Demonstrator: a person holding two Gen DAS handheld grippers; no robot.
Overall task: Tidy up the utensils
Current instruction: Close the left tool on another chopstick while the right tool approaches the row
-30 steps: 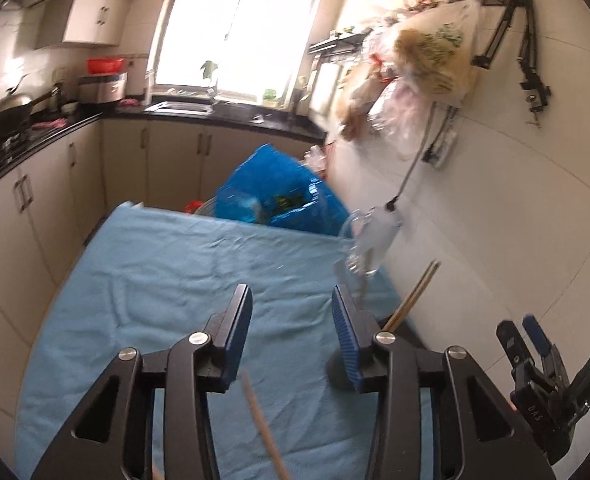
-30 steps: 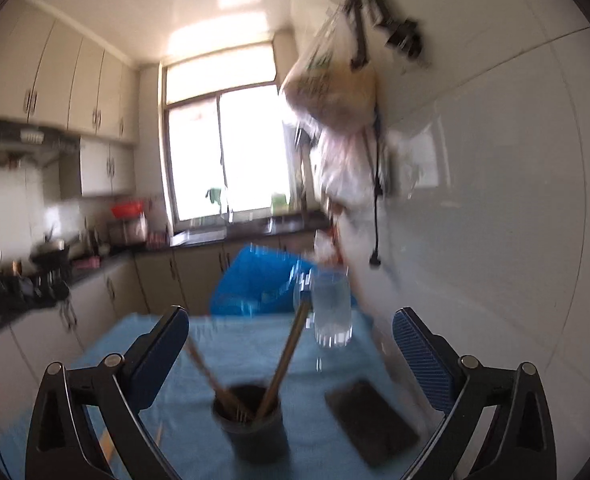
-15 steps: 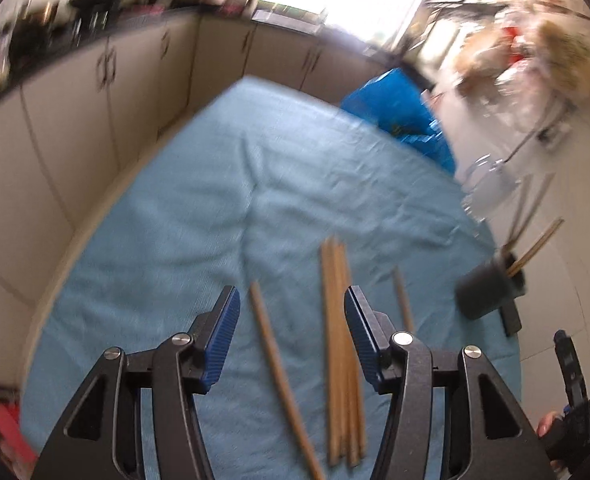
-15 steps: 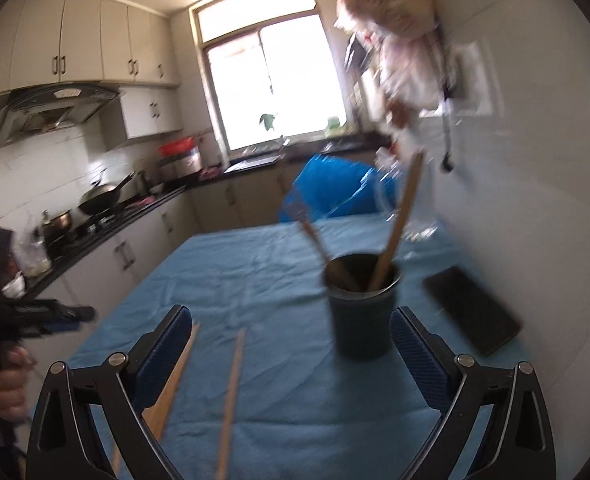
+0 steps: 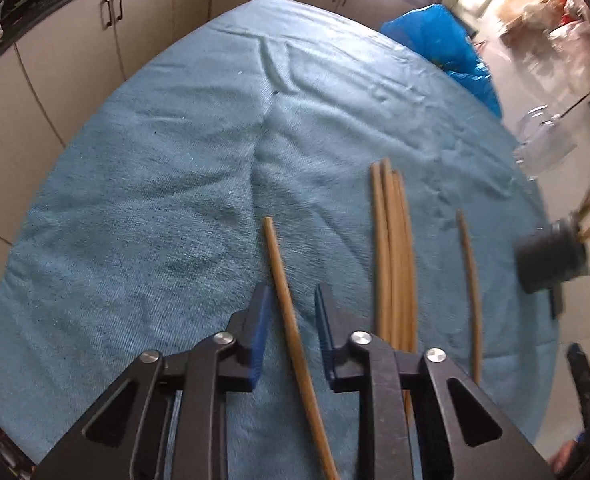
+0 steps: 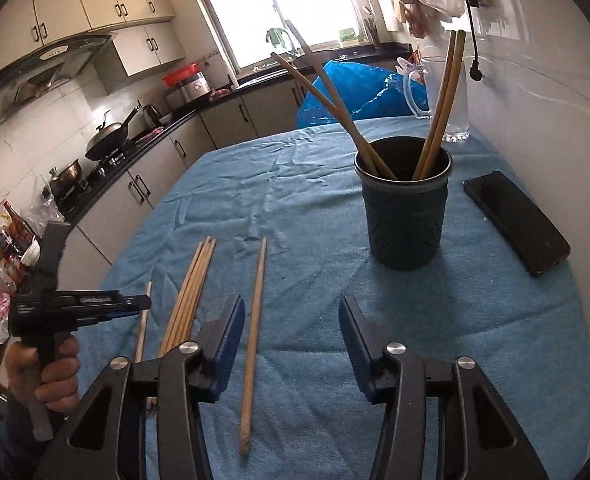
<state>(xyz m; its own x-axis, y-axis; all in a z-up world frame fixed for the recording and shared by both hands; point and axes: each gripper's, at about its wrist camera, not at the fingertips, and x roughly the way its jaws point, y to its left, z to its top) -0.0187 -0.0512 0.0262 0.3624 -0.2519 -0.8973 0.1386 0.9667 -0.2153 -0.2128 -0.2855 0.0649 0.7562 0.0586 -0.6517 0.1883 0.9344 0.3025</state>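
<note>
The dark utensil cup [image 6: 403, 200] stands on the blue cloth [image 6: 475, 320] and serves as the landmark. Four chopsticks already lean inside it, two toward its left rim and two toward its right, so part of the sorting looks done. A black phone [image 6: 515, 220] lies just right of the cup, and a clear pitcher [image 6: 447, 92] stands behind it.

What is left lies on the cloth, left of the cup and nearer the cameras. One single chopstick [image 6: 255, 340] lies closest to the cup. A bundle of chopsticks [image 6: 191, 300] lies further left, side by side and touching. Beyond the bundle, farthest from the cup, lies the leftmost chopstick [image 5: 291, 320].

The left gripper [image 5: 291, 320] straddles that farthest stick. Its jaws are closing, with the stick between them, but a gap shows on each side of the wood, so the pads do not yet press on it. The right gripper [image 6: 291, 336] hangs over the cloth in front of the cup. Its jaws are also closing, roughly half apart, and grip nothing; the single chopstick runs just inside the left finger, untouched as far as can be seen.

By this reading the job is under halfway: four sticks are stowed and at least six remain loose, the bundle's exact count being hard to tell.
</note>
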